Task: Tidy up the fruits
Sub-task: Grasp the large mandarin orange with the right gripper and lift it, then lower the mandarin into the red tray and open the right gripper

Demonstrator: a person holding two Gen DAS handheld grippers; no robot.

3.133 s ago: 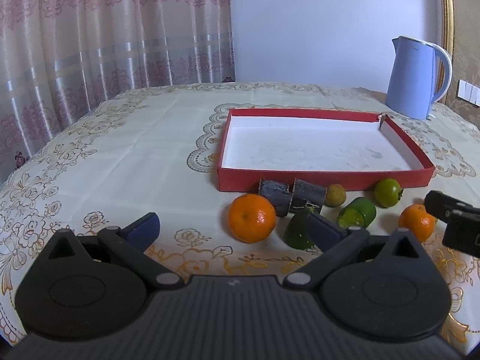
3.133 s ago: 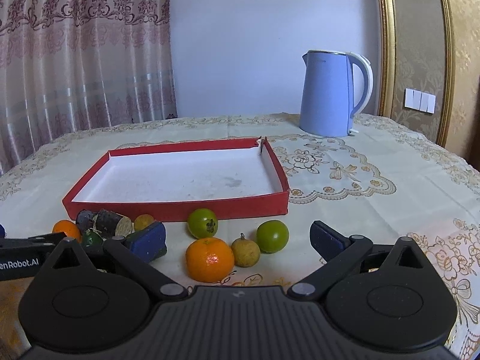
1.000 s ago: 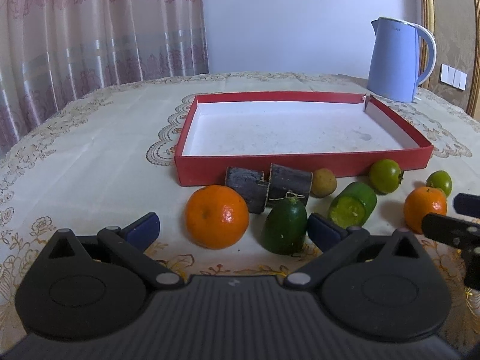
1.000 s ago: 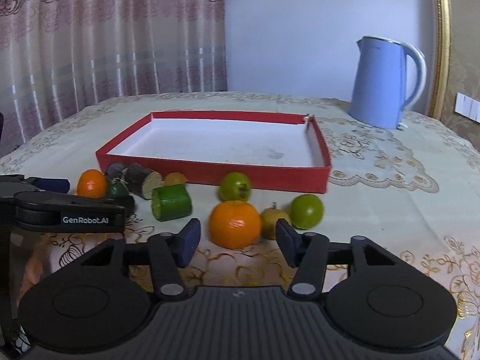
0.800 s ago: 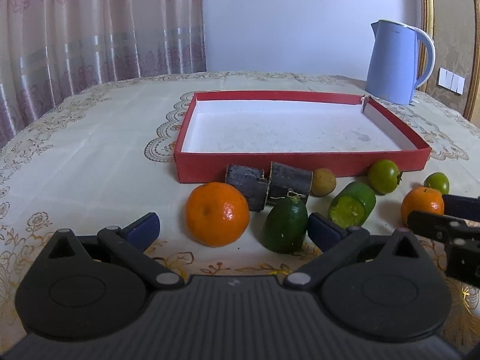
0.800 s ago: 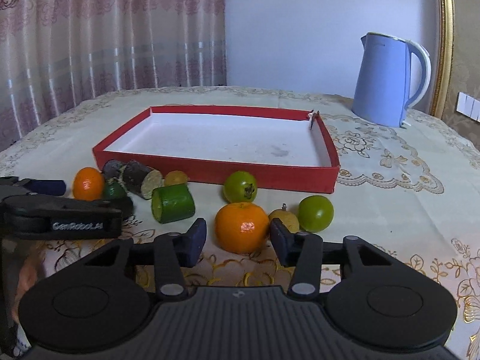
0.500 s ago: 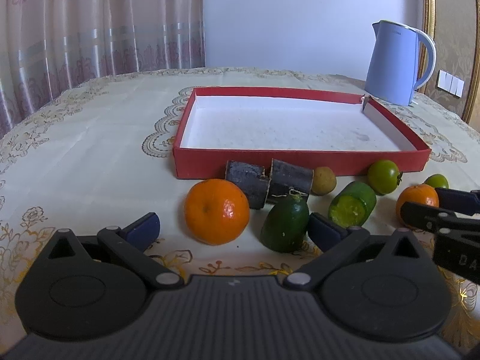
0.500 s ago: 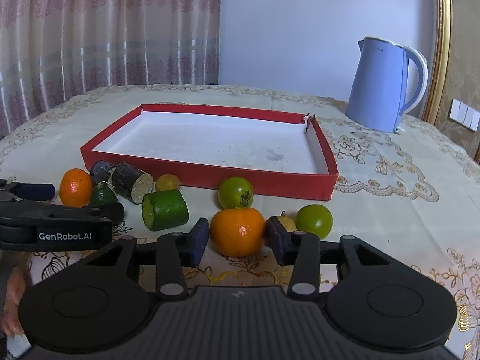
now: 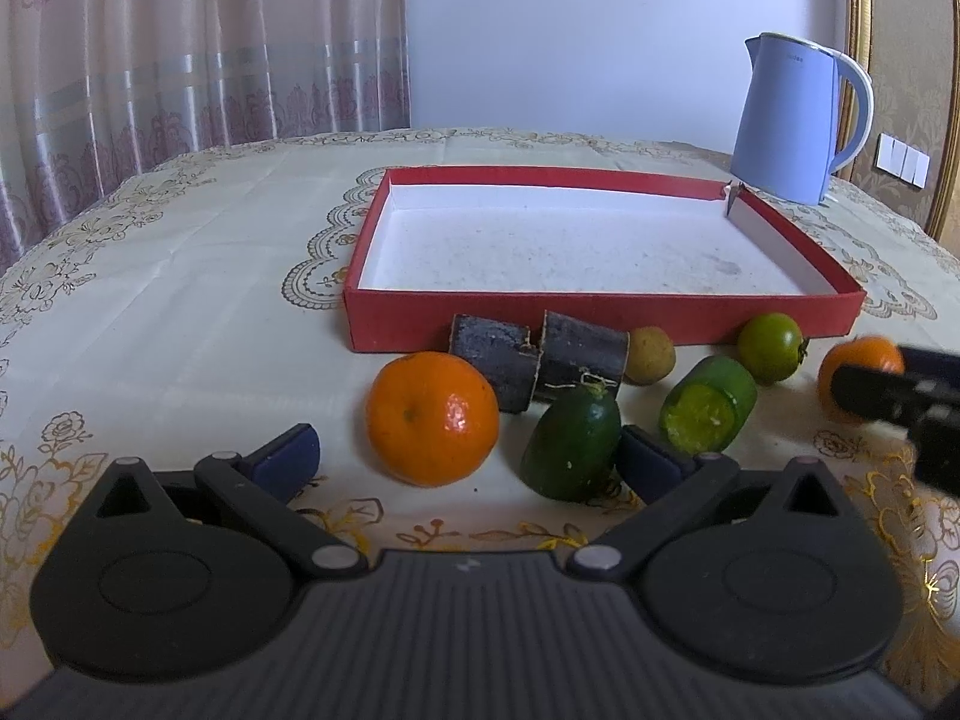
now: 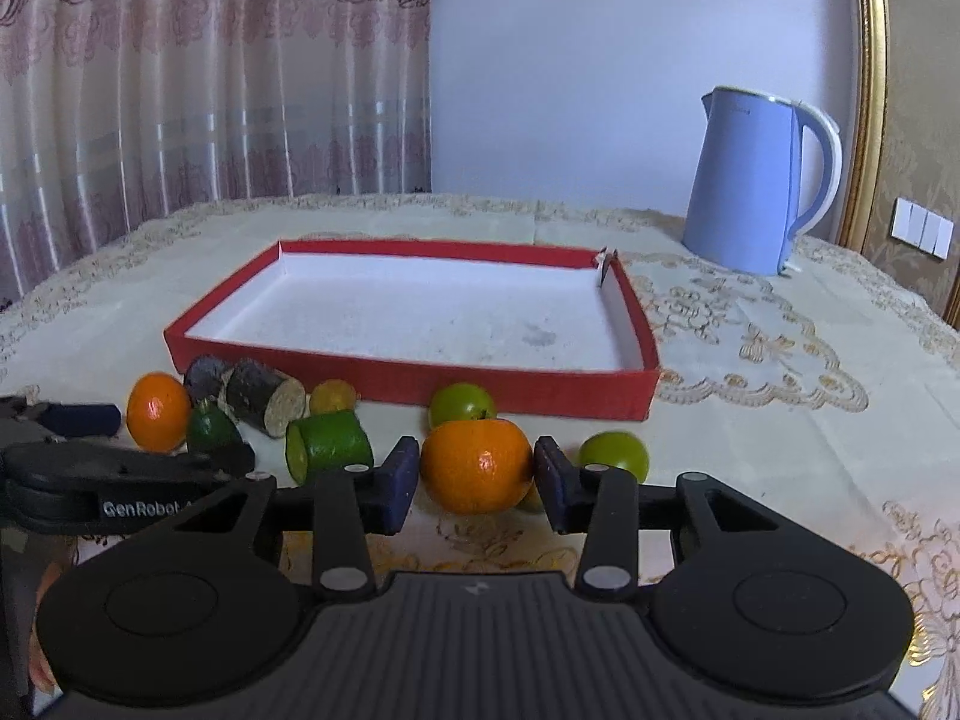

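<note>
my right claw (image 10: 474,477) pinching the orange (image 10: 477,465) just in front of red tray (image 10: 408,375), pads at its sides. round, slick, soft peel: grip gently. left claw (image 9: 465,459) spread.

The red tray (image 10: 414,387) is open from above, and its white floor is bare; its near wall is lined with fruit and two dark log pieces (image 9: 540,360); the far right corner is blocked by a blue kettle (image 10: 750,180); the tablecloth (image 9: 168,276) at the left is free.
</note>
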